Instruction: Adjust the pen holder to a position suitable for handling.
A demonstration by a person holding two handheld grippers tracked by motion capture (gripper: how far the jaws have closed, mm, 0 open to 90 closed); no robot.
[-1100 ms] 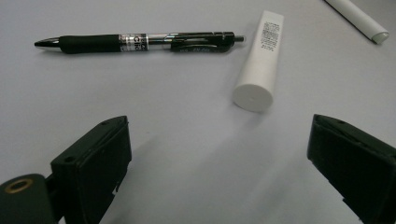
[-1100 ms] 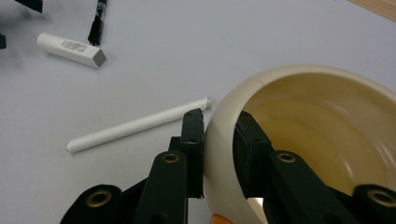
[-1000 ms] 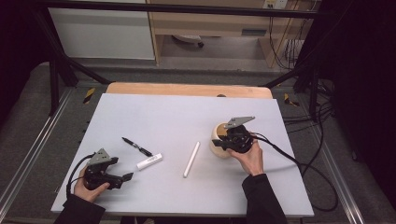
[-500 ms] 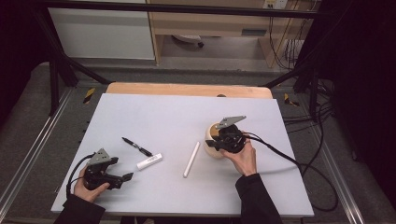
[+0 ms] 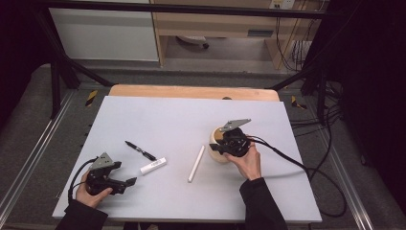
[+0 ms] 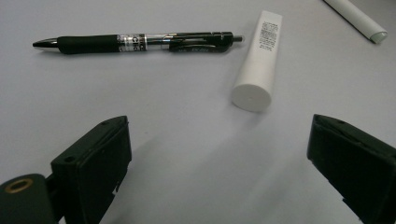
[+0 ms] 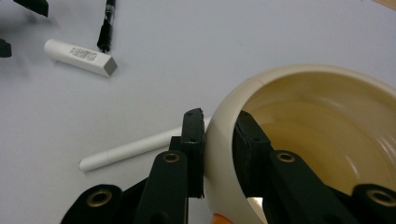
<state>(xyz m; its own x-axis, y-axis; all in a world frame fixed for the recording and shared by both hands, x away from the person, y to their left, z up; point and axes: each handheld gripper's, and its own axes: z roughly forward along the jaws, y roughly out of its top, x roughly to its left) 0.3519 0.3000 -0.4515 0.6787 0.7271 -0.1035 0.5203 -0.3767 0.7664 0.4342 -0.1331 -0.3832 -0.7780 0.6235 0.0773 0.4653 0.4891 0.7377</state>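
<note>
Grey table (image 5: 158, 115) is carrying everything. Cream bowl (image 7: 327, 135) is sitting at about 4 o'clock on it. Right gripper (image 7: 218, 140) is clenching the bowl's wall, one jaw inside, one outside. Left gripper (image 5: 125, 182) is resting at 8 o'clock, jaws spread wide on nothing. White stick (image 5: 196, 163), white tube (image 6: 259, 60) and black pen (image 6: 140, 42) are lying between the two grippers.

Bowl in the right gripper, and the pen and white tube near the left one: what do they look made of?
Bowl: cream, smooth, softly glossy, thin-walled with a faint seam at the rim; probably plastic, though glazed ceramic is possible. Right gripper is clamped on its wall.
Pen: clear plastic barrel, matte black grip that looks like rubber, shiny metal-looking tip.
Tube: matte white with printed text, likely plastic.
</note>
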